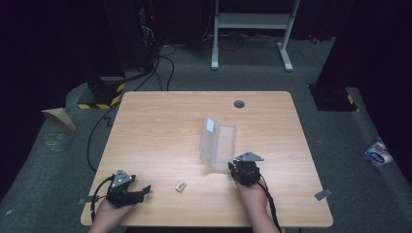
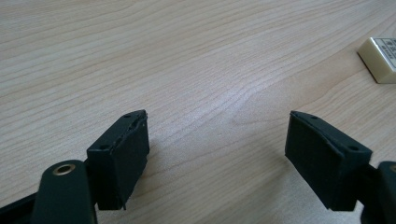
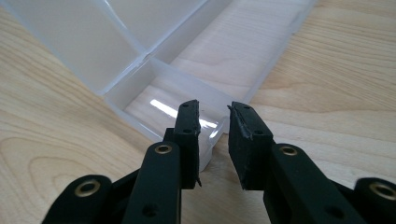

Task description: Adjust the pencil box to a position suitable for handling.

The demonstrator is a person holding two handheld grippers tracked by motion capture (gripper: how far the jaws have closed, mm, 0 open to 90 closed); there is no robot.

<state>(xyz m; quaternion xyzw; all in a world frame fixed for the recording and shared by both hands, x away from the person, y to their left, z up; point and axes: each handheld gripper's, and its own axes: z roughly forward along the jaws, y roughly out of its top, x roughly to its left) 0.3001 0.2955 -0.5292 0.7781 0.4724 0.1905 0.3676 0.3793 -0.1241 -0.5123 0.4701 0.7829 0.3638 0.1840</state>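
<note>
Right gripper at near corner of clear box

Jaws narrowly apart, straddling box corner wall, no visible clamping. Left gripper wide open, empty, well left of box, beside eraser.

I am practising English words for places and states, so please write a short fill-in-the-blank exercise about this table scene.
1. The lid of the clear plastic box stands ____.
2. The small cream block lies on the wooden table ____ the two grippers.
3. The left gripper holds ____ between its wide-open jaws.
4. The right gripper has the near ____ of the box between its jaws.

Missing words: open; between; nothing; wall
</note>
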